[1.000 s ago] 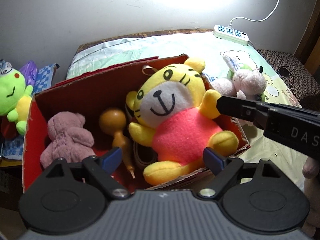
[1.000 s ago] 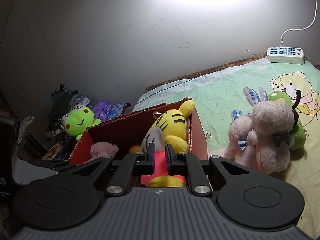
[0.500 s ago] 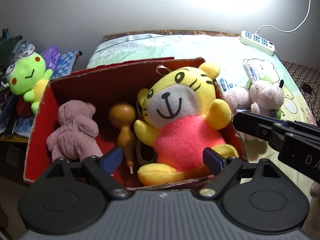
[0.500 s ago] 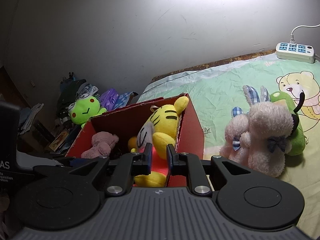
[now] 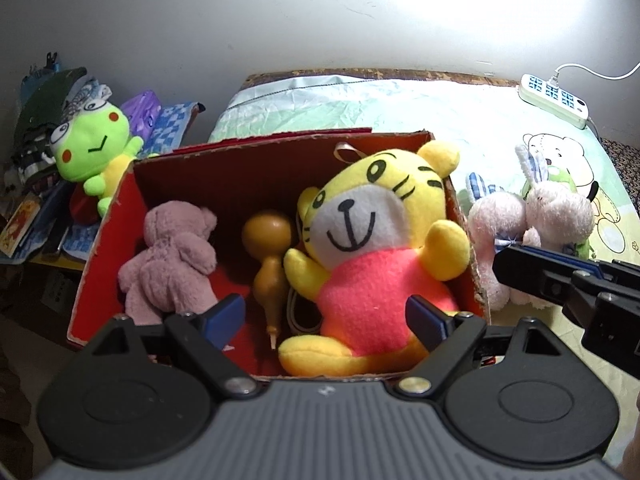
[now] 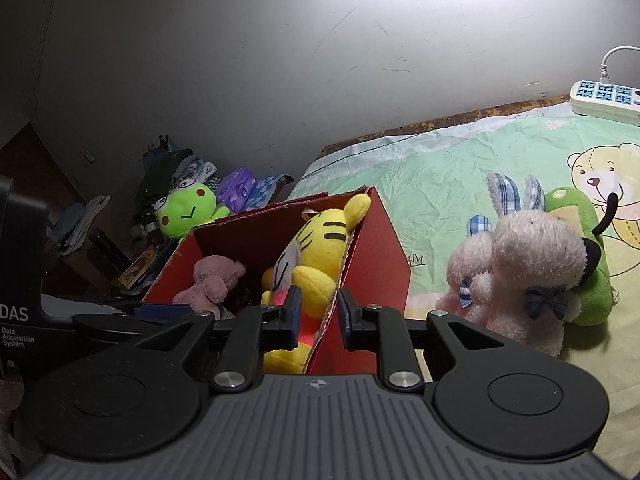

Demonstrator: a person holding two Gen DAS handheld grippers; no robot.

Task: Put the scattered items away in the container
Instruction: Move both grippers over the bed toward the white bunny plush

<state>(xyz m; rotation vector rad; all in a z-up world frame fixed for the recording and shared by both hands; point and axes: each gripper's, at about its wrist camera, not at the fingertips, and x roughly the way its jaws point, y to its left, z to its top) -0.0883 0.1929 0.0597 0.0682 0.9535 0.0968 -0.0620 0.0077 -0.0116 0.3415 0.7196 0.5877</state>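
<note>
While spread wide and empty at the near rim of the red cardboard box, left tool low in the foreground, blue pads apart to either side of the box's contents. Right tool parted only by a narrow slit, gripping nothing, the box's right wall seen through the gap; in the left wrist view, reaching in from the right, just outside that wall.

Inside the box, toward the right, yellow tiger plush in a pink-red shirt, lying on its back, face up, head against the far wall. Just left of it, brown gourd, stem toward the near rim. Further left, mauve bear plush slumped near the left wall.

Outside the box, to its right on the bed sheet, pink rabbit plush with checked ears and a small bow, pressed against a green plush behind it; both not yet in the box.

Beyond the box's left corner, off the bed, green frog plush atop a cluttered pile. Farthest back, at the bed's far right edge by the wall, white power strip with its cord.
</note>
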